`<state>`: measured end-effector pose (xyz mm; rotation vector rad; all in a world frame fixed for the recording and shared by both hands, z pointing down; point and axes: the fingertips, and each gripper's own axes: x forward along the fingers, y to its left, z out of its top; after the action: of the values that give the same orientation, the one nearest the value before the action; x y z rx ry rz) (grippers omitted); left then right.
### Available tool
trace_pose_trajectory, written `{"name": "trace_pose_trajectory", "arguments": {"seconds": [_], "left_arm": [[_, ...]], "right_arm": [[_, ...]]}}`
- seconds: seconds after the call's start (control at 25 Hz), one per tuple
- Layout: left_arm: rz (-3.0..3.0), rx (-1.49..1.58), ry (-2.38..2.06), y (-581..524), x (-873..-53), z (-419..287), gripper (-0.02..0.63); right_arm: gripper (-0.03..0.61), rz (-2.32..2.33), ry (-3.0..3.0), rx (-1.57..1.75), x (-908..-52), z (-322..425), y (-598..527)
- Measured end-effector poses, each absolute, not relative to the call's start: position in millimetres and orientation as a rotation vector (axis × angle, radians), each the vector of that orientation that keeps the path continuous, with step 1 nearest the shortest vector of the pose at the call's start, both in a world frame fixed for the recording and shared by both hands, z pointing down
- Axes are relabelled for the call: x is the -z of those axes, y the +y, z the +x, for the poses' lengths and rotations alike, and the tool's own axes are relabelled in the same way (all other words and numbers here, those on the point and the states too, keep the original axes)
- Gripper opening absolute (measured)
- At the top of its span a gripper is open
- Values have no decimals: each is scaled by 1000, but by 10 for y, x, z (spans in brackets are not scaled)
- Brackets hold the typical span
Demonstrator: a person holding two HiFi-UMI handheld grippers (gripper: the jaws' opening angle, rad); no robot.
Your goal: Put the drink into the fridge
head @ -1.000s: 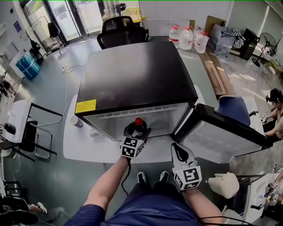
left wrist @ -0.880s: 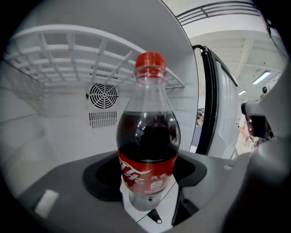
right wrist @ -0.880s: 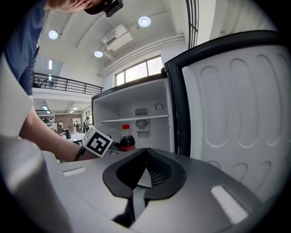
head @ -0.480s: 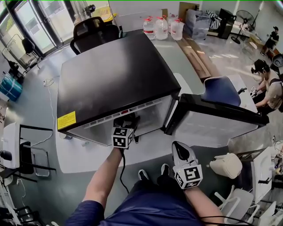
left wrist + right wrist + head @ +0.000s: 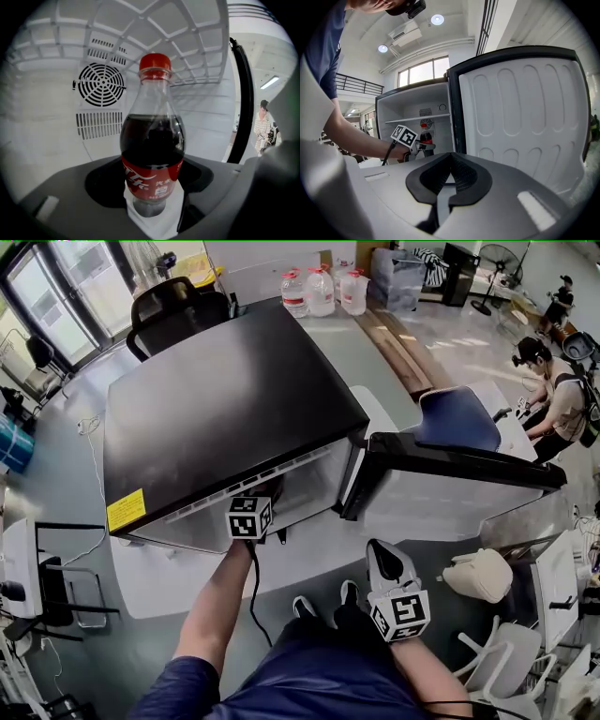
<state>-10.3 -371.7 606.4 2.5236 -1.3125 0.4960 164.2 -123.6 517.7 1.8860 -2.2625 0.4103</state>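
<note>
Listing from the wearer outward: dark-blue shorts and two dark shoes (image 5: 323, 601) at the lower edge of the head view. Right gripper (image 5: 379, 555), held low above the right thigh, short of the fridge door; in its own view its jaws meet tip to tip and carry nothing (image 5: 446, 183). Left gripper (image 5: 151, 197), at the end of an outstretched bare forearm, its marker cube (image 5: 248, 518) level with the front edge of the fridge opening; jaws clamped on the lower body of the drink. Drink: one clear plastic cola bottle (image 5: 152, 140), upright, dark liquid to the shoulder, red cap (image 5: 155, 63), red label (image 5: 151, 176); it stands inside the fridge cavity, below the shelf, near the opening's front. Whether its base rests on the fridge floor cannot be told. Fridge (image 5: 225, 409): compact, black top, white interior, standing on a white platform (image 5: 159, 573). Door (image 5: 459, 493): swung wide to the right, its ribbed white liner (image 5: 520, 122) exposed. Interior: white wire shelf (image 5: 140, 37) overhead, round fan grille (image 5: 101, 84) and slotted vent (image 5: 98, 124) on the back wall behind the bottle. Beyond the door: a pale bag (image 5: 483, 573) on the floor and a blue chair (image 5: 459, 418). Behind the fridge: a black office chair (image 5: 178, 306) and three water jugs (image 5: 319, 292). Far right: a seated person (image 5: 558, 399).
</note>
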Motion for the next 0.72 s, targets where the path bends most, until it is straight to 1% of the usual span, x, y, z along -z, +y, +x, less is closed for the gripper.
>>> {"name": "trace_pose_trajectory", "arguments": {"seconds": [0.72], "left_arm": [[2527,-520,-1289,-3790,-6161,-62,319]], "right_arm": [[6,1853,-2261,-448,-5276,1519,-1264]]}}
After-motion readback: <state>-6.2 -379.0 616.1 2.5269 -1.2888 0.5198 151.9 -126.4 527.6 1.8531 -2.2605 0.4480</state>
